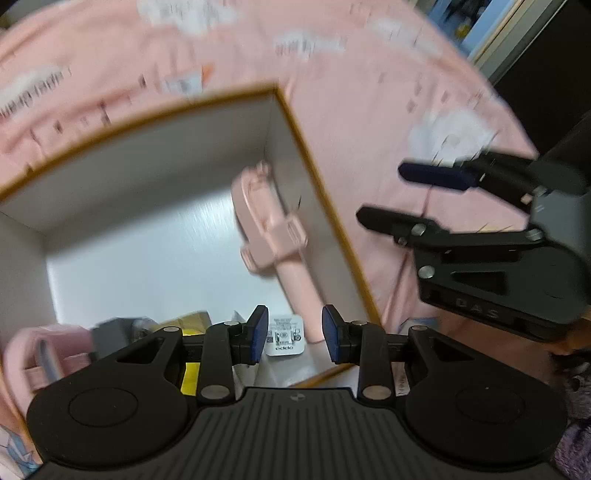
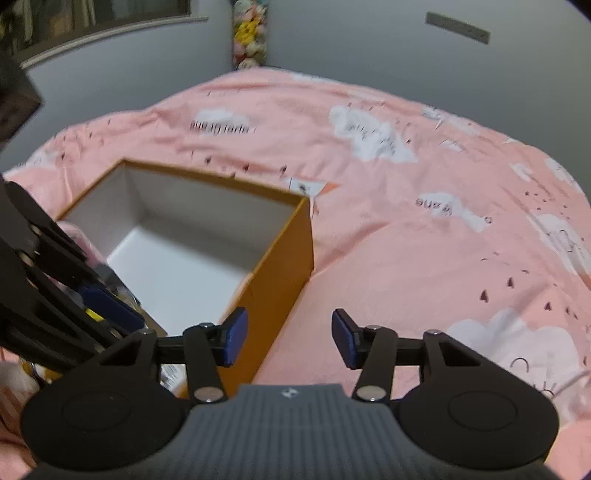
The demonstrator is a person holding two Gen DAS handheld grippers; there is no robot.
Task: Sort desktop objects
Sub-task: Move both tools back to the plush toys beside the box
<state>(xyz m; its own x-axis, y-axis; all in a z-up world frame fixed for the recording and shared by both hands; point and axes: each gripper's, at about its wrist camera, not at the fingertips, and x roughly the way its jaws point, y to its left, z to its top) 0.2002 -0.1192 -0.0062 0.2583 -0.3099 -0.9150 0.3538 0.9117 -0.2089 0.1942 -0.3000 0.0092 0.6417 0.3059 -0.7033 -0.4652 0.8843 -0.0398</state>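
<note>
An open orange box with a white inside (image 1: pixel 325 192) (image 2: pixel 273 266) sits on the pink bedspread. In the left wrist view a pink stick-shaped device with a clamp (image 1: pixel 273 236) lies inside along the right wall, with a white charger plug (image 1: pixel 284 336) at the near end. My left gripper (image 1: pixel 294 334) is open and empty above the box's near side. My right gripper (image 2: pixel 289 336) is open and empty over the box's right outer wall; it also shows in the left wrist view (image 1: pixel 391 195), just right of the box.
A pink item (image 1: pixel 44 354), a dark grey item (image 1: pixel 110 332) and a yellow item (image 1: pixel 192 325) lie at the box's near left. The pink cloud-print bedspread (image 2: pixel 424 240) spreads to the right. A grey wall (image 2: pixel 369 44) and plush toys (image 2: pixel 249 33) stand behind.
</note>
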